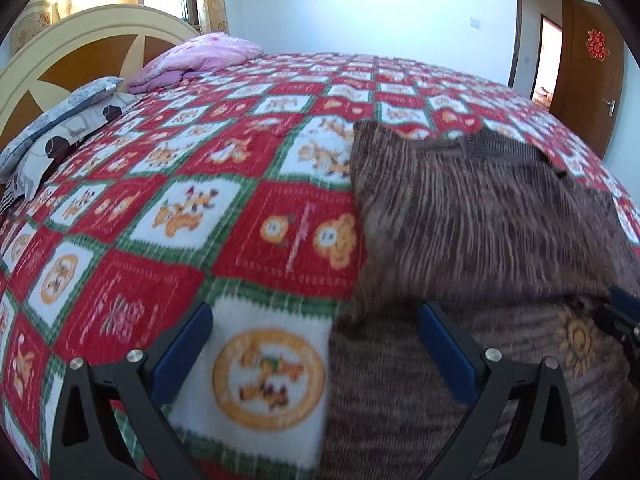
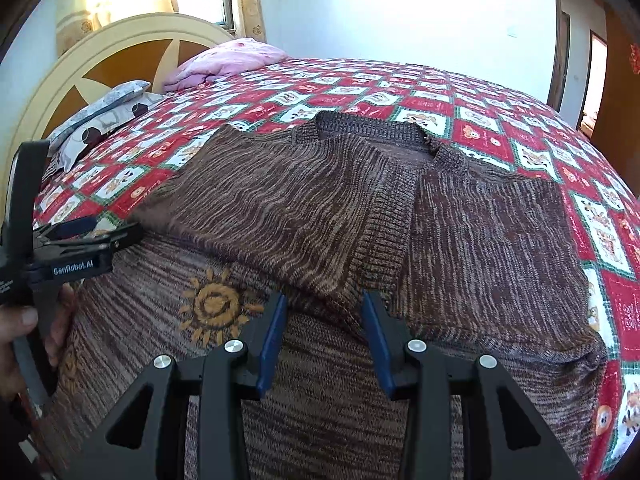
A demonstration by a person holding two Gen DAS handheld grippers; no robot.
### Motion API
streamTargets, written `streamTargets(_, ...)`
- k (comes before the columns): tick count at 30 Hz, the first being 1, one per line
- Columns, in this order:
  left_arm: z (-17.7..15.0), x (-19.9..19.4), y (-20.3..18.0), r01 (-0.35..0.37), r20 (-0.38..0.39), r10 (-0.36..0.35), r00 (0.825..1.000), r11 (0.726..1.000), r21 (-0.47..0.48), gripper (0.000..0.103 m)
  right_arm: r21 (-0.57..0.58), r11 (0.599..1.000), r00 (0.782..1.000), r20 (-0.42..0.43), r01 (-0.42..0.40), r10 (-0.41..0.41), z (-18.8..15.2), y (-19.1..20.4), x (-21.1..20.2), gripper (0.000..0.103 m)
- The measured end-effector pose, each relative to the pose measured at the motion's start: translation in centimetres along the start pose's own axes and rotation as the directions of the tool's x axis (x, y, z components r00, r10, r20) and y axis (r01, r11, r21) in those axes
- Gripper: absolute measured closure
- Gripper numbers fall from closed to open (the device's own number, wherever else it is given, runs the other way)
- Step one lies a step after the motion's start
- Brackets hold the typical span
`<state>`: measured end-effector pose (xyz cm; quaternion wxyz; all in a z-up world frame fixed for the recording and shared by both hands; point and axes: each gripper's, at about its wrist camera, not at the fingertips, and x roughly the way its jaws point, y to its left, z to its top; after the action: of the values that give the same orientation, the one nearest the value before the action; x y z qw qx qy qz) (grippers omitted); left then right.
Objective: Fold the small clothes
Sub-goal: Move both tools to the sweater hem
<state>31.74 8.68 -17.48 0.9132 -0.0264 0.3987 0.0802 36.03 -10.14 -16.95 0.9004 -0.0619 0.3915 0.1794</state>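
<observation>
One wide bed (image 2: 500, 128) fills both wrist views, covered by a red, white and green checked blanket (image 1: 200, 208) printed with cartoon bears. Beyond both grippers, at the far left, stands a cream and orange headboard (image 1: 80, 52), with a grey patterned pillow (image 1: 60, 128) and a folded pink quilt (image 1: 200, 60) lying against it.

Directly ahead of the right gripper (image 2: 324, 336) lies a brown striped knit sweater (image 2: 280, 208), spread on the blanket with its ribbed neckline (image 2: 368, 128) at the far side. Both sleeves are folded in across the chest, their ribbed cuffs (image 2: 388, 220) meeting just beyond the right gripper's tips. An orange sun motif (image 2: 214, 304) sits on the sweater's lower body, just left of that gripper.

The right gripper's blue fingers (image 2: 272, 340) stand partly apart above the sweater's body with nothing pinched between them.

The left gripper (image 1: 316, 344) hovers over the sweater's left edge, its blue pads spread wide and empty: the left one above bare blanket, the right one above knit fabric.

A person's hand (image 2: 24, 320) grips the left tool's handle, at the right camera's left edge.
</observation>
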Motion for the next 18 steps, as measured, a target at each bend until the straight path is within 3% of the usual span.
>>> streamTargets(2, -0.4, -0.6, 0.0, -0.006, 0.008, 0.006, 1.0, 1.0, 0.009, 0.0, 0.006, 1.0, 1.0, -0.003, 0.003, -0.003, -0.3, -0.1, -0.5, 0.058)
streamTargets(3, -0.5, -0.8, -0.1, -0.006, 0.011, 0.006, 1.0, 1.0, 0.01, 0.0, 0.015, 1.0, 1.0, -0.021, 0.011, -0.011, -0.5, -0.3, -0.6, 0.047)
streamTargets(4, -0.6, -1.2, -0.1, -0.002, 0.014, 0.002, 1.0, 1.0, 0.014, 0.0, 0.033, 0.999, 0.999, -0.044, 0.007, -0.005, -0.8, -0.5, -0.6, 0.045)
streamTargets(18, -4.3, -5.5, -0.9, 0.05, 0.036, -0.053, 0.998, 0.995, 0.084, 0.0, 0.06, 0.998, 1.0, 0.0, 0.013, -0.013, -5.2, -0.9, -4.4, 0.044)
